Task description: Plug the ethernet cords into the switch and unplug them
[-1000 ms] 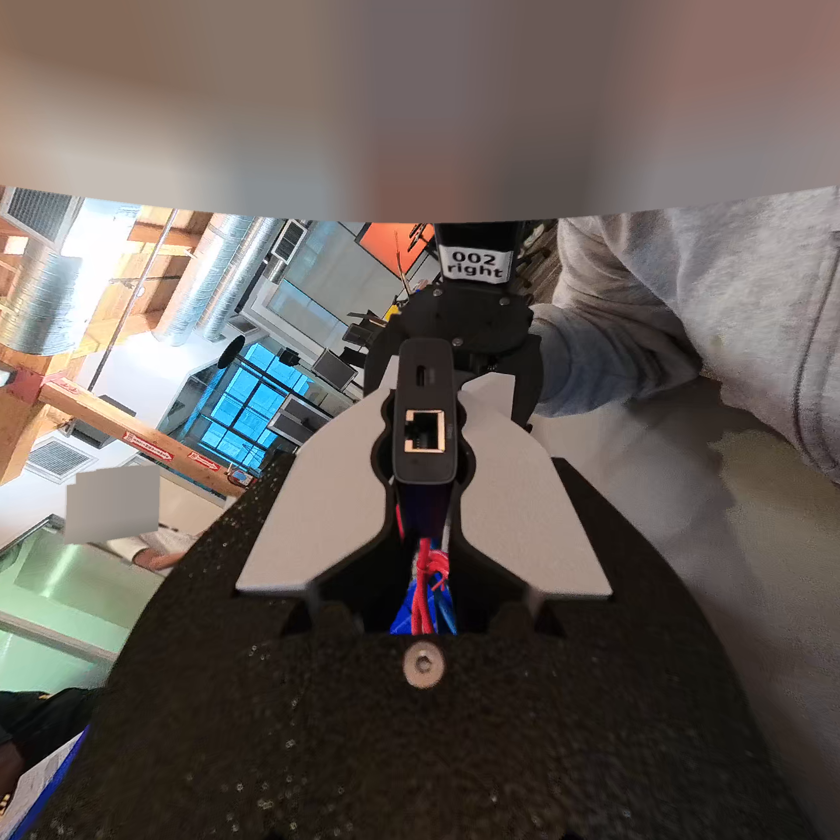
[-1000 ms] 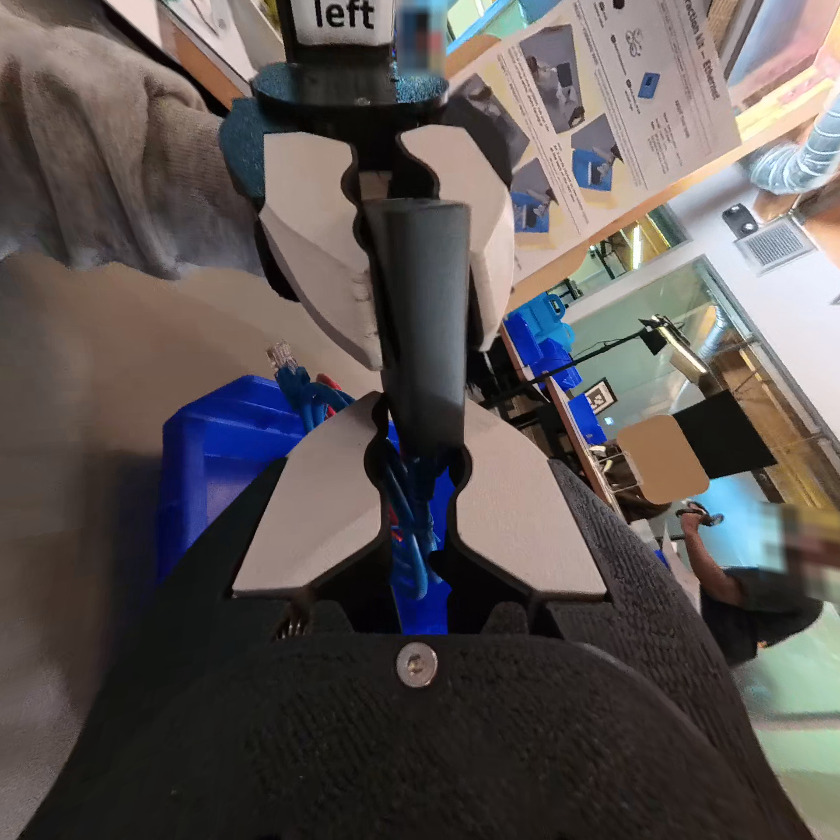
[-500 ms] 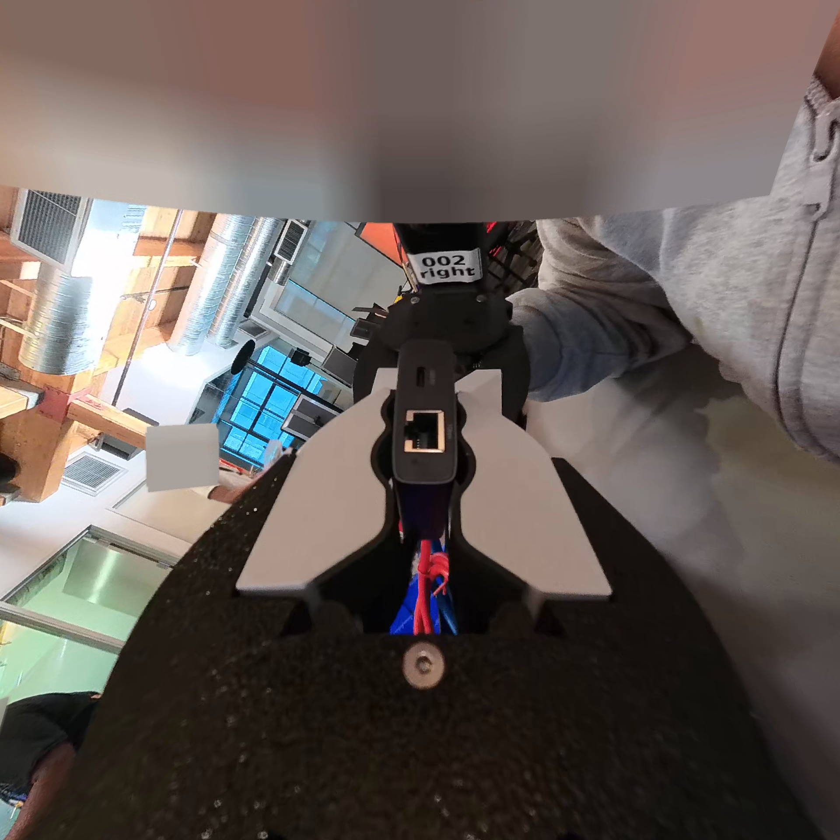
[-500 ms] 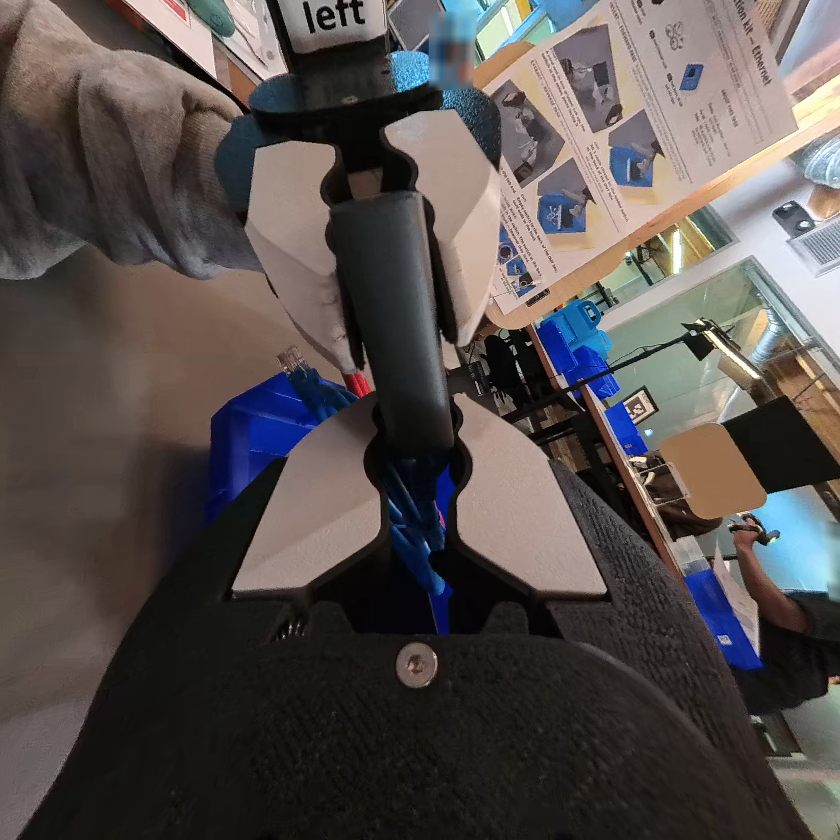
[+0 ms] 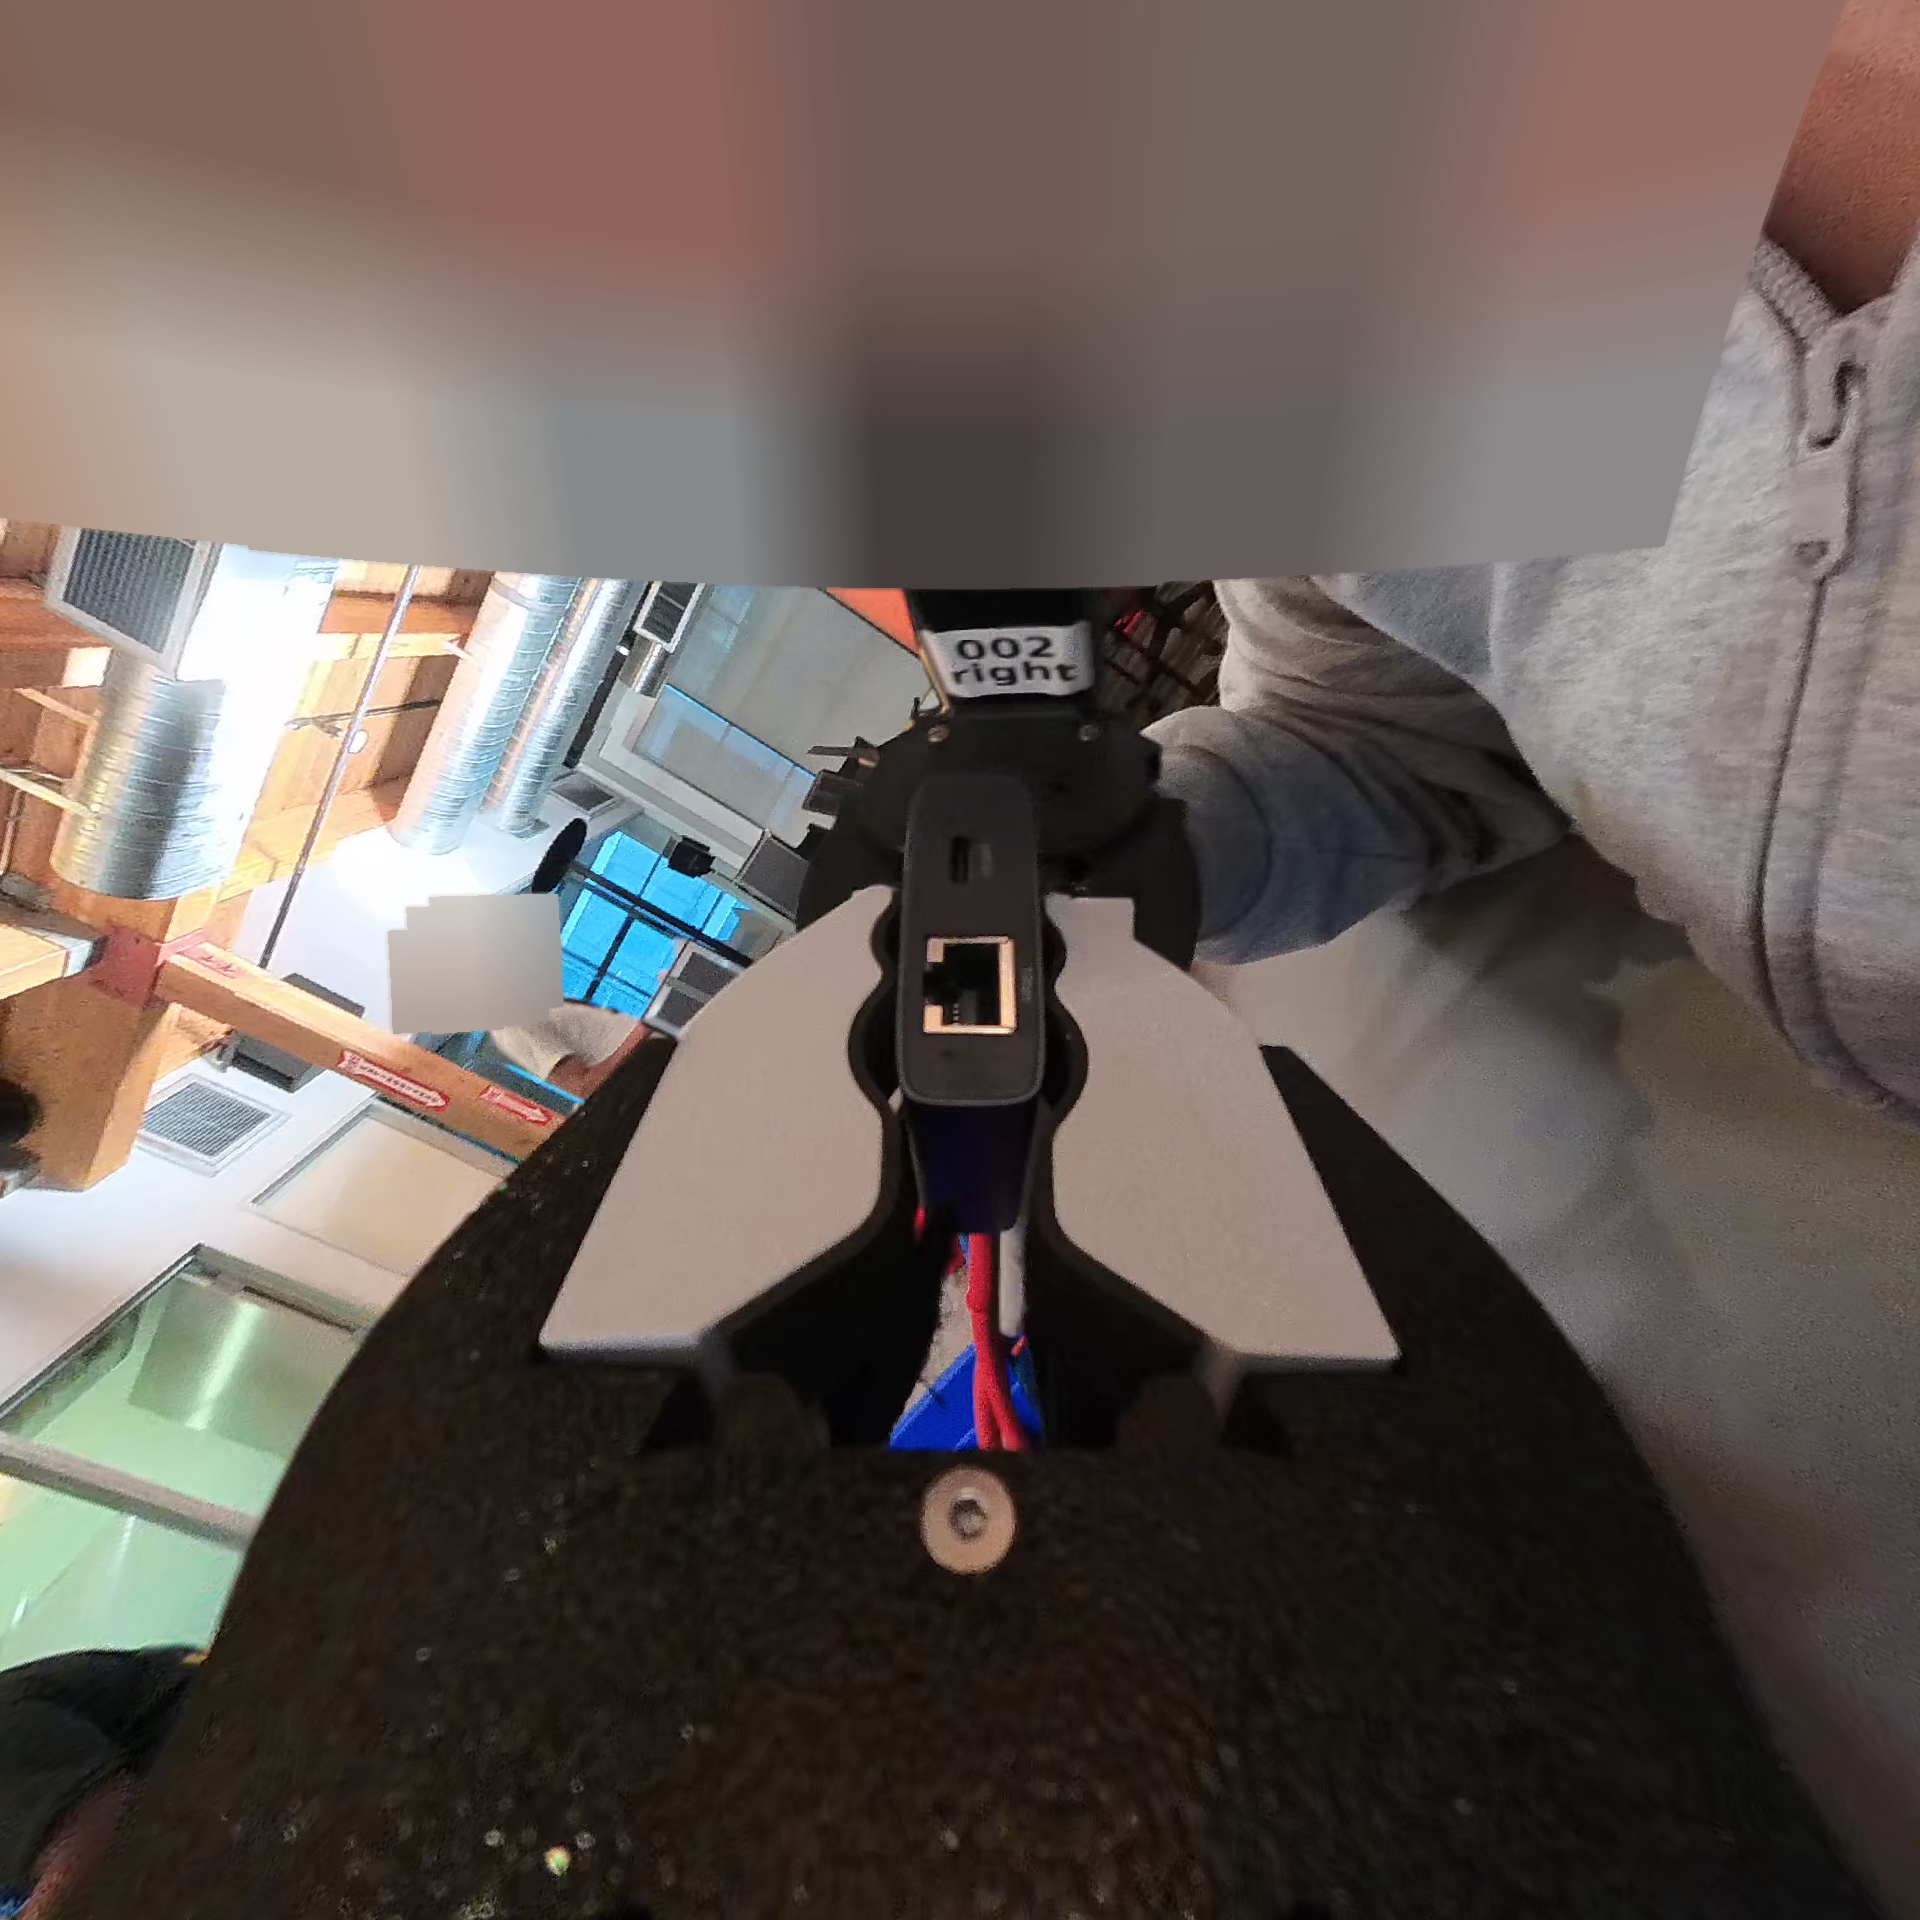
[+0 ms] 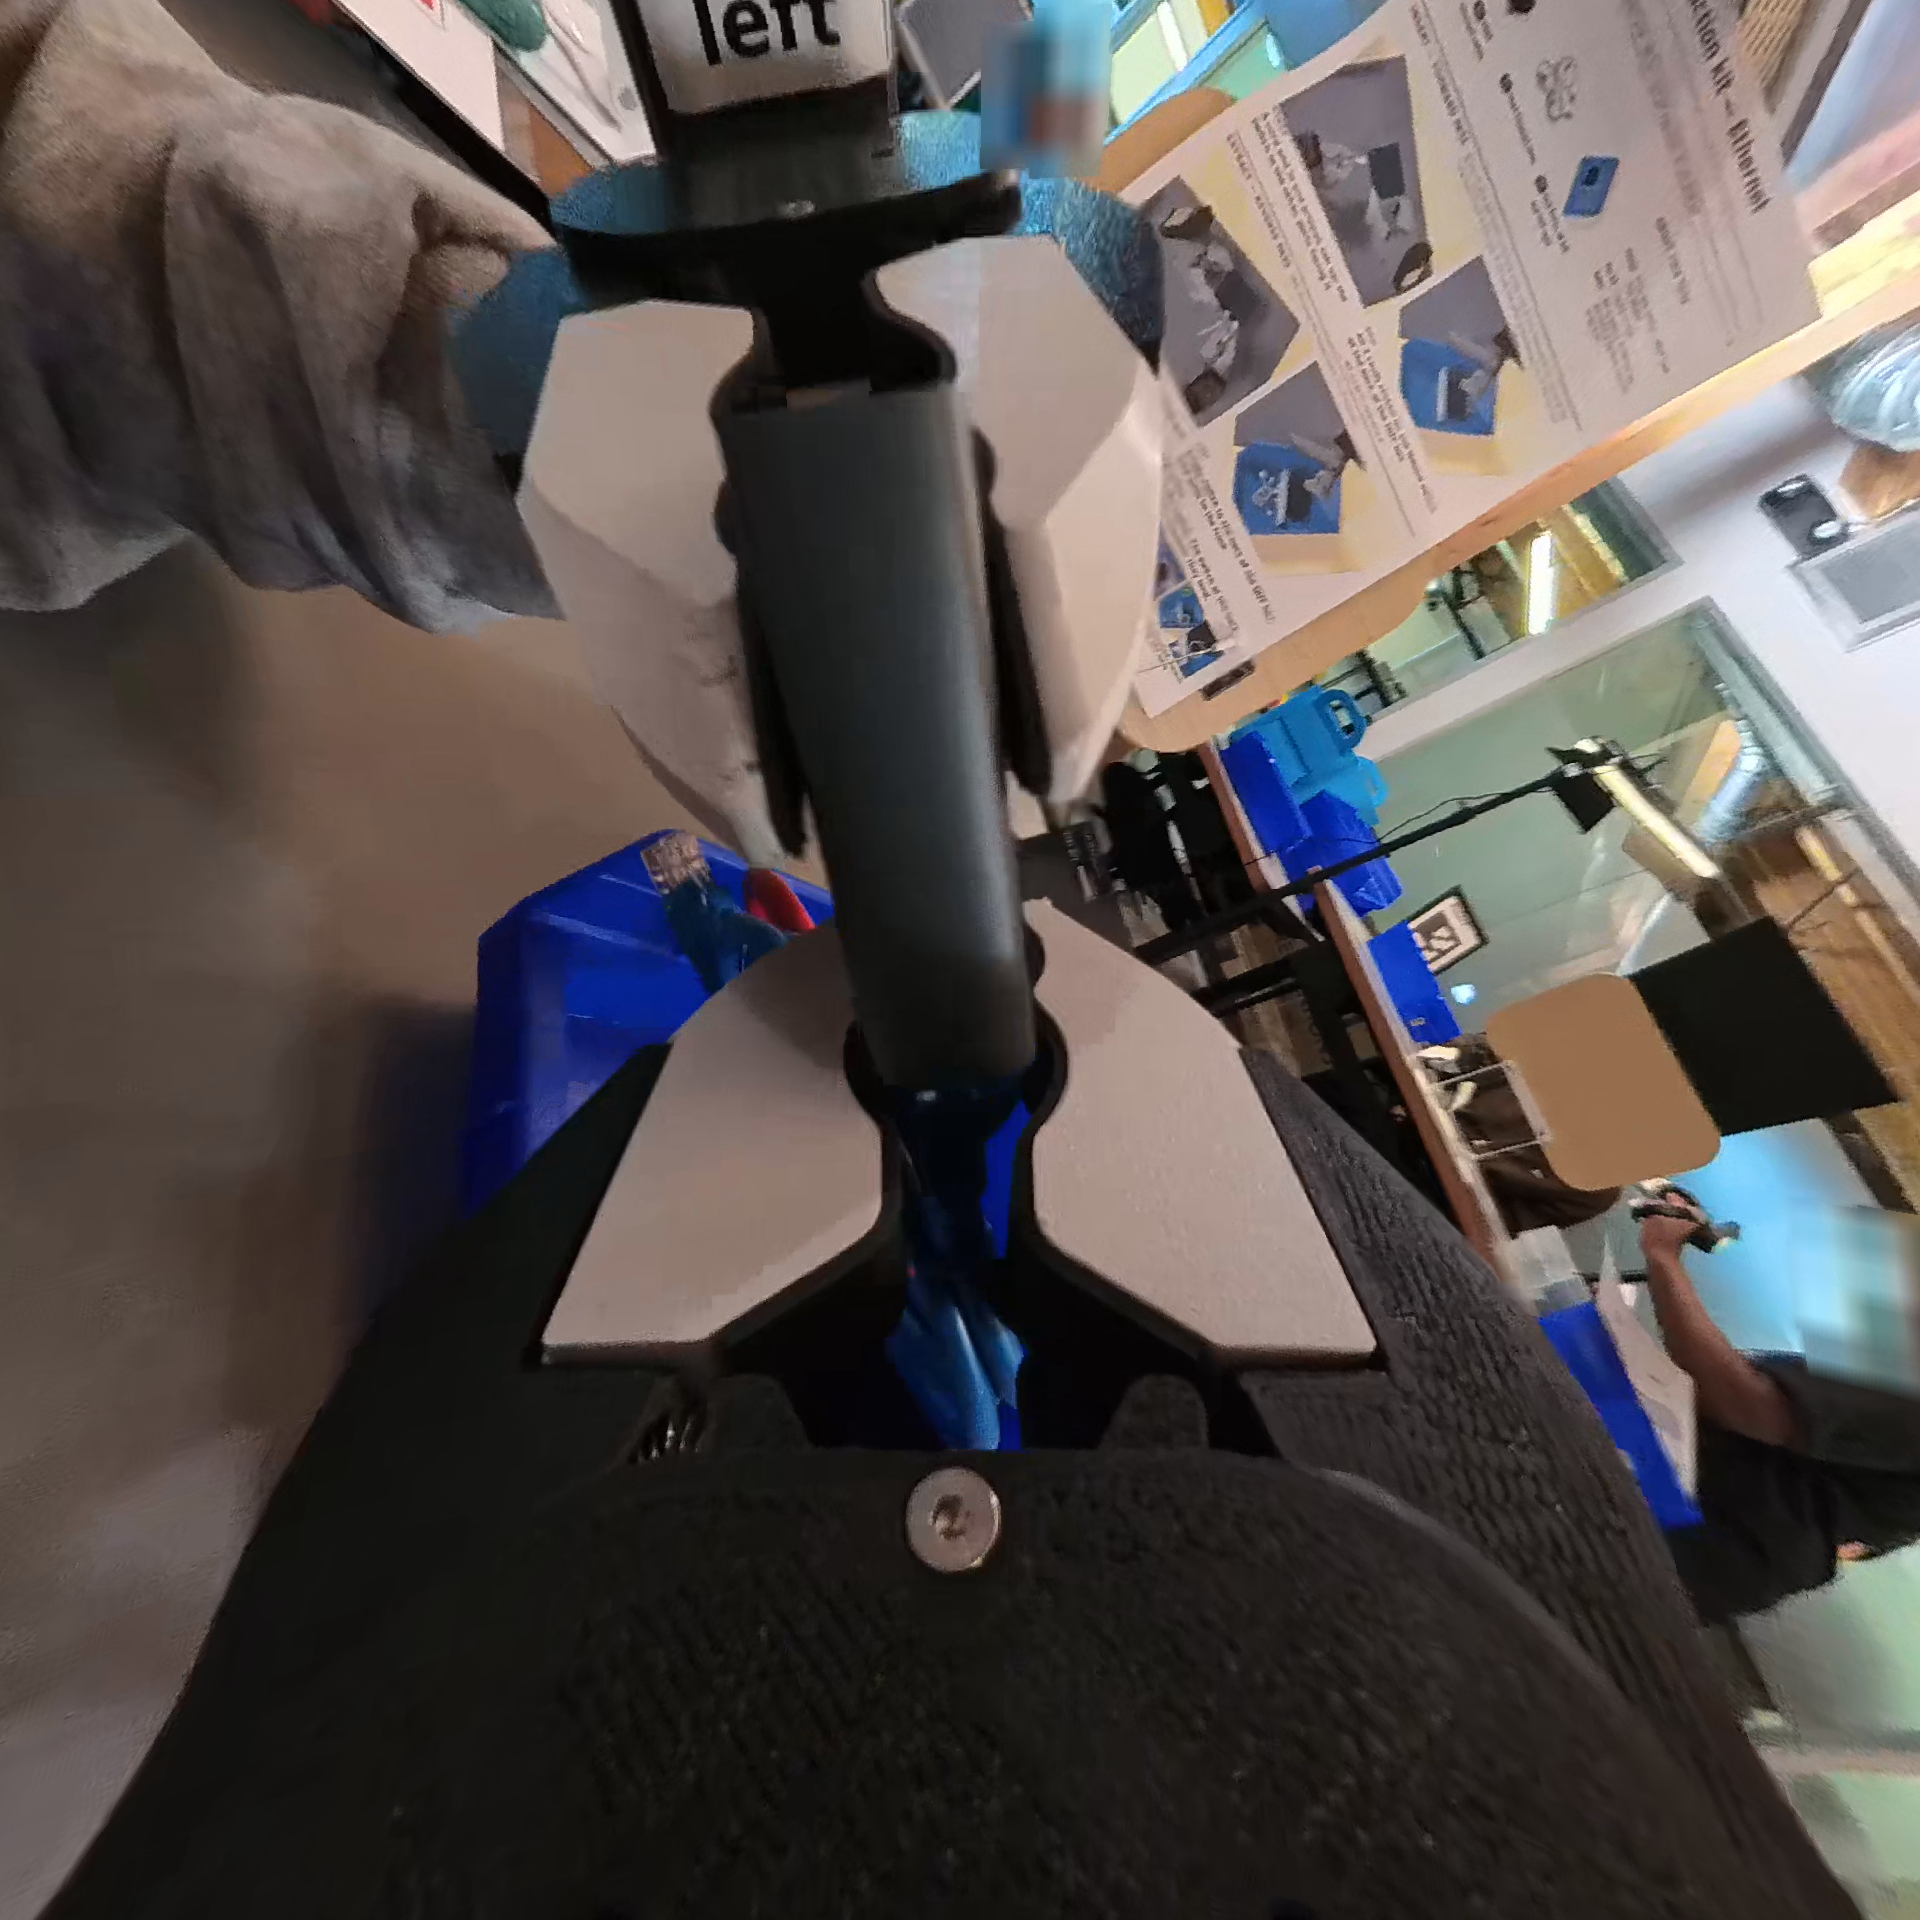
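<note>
A dark grey adapter block (image 5: 968, 1060) with a network socket on its face is held at both ends. My left gripper (image 5: 968, 997) is shut on its near end in the left wrist view. My right gripper (image 5: 1023, 831) grips the far end there. In the right wrist view my right gripper (image 6: 945, 1049) is shut on the block (image 6: 862, 582), and the left gripper (image 6: 904, 810) clamps the other end between white fingers (image 6: 623, 540). A blue bin (image 6: 561, 987) with blue cables (image 6: 717, 925) and a red cable (image 6: 774, 894) lies below.
Grey sleeves of the person holding the grippers show in both views (image 5: 1455, 790) (image 6: 208, 364). A grey tabletop (image 6: 208, 935) lies under the bin. An illustrated sheet on a board (image 6: 1455, 260), more blue bins (image 6: 1299, 769) and another person (image 6: 1766, 1455) are farther off.
Both grippers keep their hold on the block. In the right wrist view the left gripper and block have come nearer and the blue bin has shifted right. The background has swung slightly.
</note>
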A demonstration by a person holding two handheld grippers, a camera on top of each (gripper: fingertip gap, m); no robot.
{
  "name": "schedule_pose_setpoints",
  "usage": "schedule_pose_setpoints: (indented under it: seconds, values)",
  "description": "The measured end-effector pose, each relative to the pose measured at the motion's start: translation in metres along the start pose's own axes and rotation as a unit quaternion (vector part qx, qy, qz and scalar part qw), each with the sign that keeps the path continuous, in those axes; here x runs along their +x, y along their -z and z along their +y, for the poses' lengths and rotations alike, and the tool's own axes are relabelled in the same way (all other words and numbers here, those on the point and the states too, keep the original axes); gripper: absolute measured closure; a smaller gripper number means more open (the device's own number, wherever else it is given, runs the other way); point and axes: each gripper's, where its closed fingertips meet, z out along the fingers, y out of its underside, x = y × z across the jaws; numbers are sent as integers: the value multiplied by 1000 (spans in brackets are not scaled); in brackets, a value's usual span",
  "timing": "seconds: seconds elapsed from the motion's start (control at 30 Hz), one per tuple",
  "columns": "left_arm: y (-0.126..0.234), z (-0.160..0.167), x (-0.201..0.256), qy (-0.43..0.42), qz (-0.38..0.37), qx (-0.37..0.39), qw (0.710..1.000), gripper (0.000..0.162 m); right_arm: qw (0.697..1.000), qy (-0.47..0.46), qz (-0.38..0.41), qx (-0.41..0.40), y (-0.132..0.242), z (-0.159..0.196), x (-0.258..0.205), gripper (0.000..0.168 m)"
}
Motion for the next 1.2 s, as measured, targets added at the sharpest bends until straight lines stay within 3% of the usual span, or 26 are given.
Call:
schedule_pose_setpoints:
  seconds: [0.3,0.53,0.9,1.07,1.2]
  values:
    - [1,2,-7,8,-24,0,1000,141,999,19,46,-21,-2,2,10,150]
    - [-2,5,0,72,-1,-10,997,139,977,181,103,-43,5,6,15,152]
    - [-6,11,18,112,23,-29,993,139,938,342,58,2,19,12,1,155]
    - [-8,11,21,114,28,-28,993,138,932,357,49,30,25,12,-2,155]
    - [-9,11,17,106,21,-22,994,140,951,306,20,44,25,13,-6,155]
